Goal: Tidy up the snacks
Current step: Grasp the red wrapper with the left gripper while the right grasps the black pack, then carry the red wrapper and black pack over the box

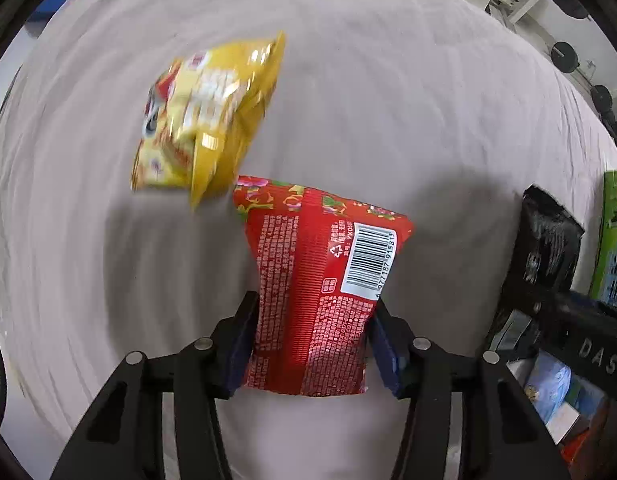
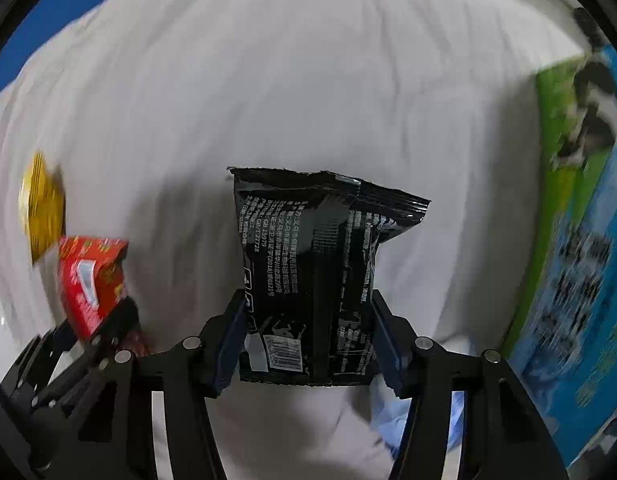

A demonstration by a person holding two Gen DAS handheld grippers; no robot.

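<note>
White sheet (image 1: 348, 80); fingers (image 1: 244, 340) pinching packets (image 1: 316, 280)

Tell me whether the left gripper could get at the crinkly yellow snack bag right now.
Probably not yet: the left gripper is shut on the red foil snack packet. The crinkly yellow snack bag lies unobstructed just beyond on the pale cloth, so it must release first.

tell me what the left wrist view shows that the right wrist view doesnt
Only the left wrist view shows the barcode on the red packet, the pads of the left gripper pressing on that packet, and the whole face of the yellow packet.

Only the right wrist view shows the printed back of the black packet between the pads of the right gripper.

Both show the white cloth, all three packets and the green and blue box.
</note>
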